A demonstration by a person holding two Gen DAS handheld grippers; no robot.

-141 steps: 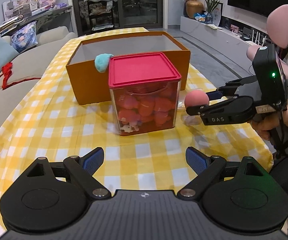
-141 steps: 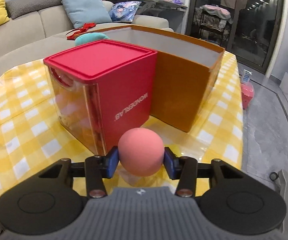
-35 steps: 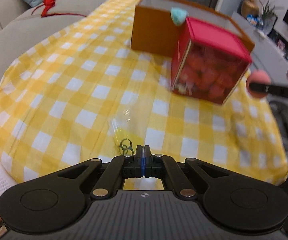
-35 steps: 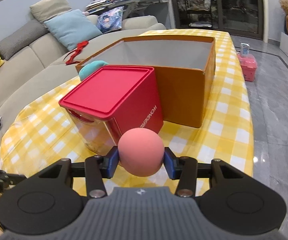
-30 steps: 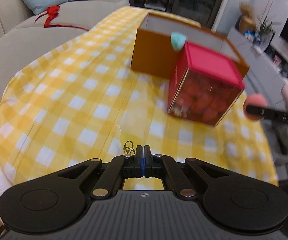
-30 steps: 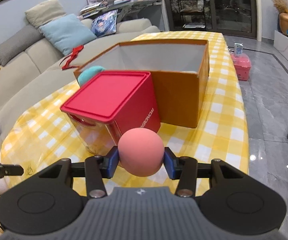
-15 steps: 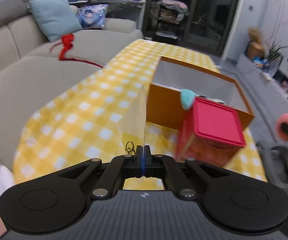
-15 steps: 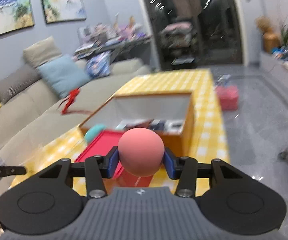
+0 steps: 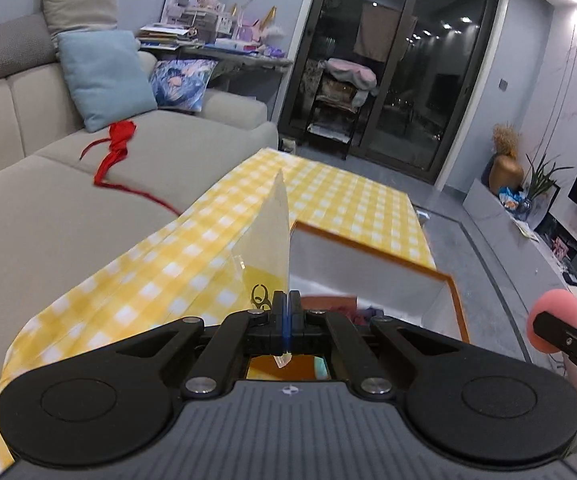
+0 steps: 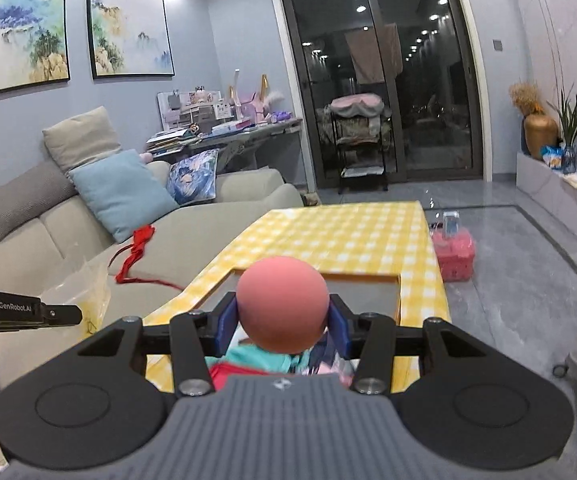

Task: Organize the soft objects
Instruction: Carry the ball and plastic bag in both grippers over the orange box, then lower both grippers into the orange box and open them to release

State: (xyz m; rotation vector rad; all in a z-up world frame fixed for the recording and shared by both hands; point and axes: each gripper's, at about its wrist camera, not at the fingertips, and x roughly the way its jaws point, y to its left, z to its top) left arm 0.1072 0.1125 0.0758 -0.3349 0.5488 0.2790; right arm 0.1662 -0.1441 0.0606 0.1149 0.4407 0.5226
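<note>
My left gripper (image 9: 286, 322) is shut on a clear yellow plastic bag (image 9: 266, 252) with a black biohazard mark, held up above the table; the bag also shows in the right wrist view (image 10: 82, 294). My right gripper (image 10: 282, 322) is shut on a pink foam ball (image 10: 282, 304), held in the air over the orange cardboard box (image 10: 396, 298). The ball and right gripper show at the right in the left wrist view (image 9: 556, 326). The box (image 9: 452, 300) is open, with soft items inside. The red lid of the container (image 10: 224, 372) is mostly hidden below the gripper.
The yellow checked tablecloth (image 9: 352, 200) covers the table. A grey sofa (image 9: 68, 200) with cushions and a red ribbon (image 9: 114, 152) lies left. A pink basket (image 10: 454, 256) stands on the floor right of the table. A TV shelf (image 9: 528, 224) runs along the right.
Both grippers have risen well above the table. The left one shut on the plastic bag and lifted it off the cloth. The right one still holds the ball.
</note>
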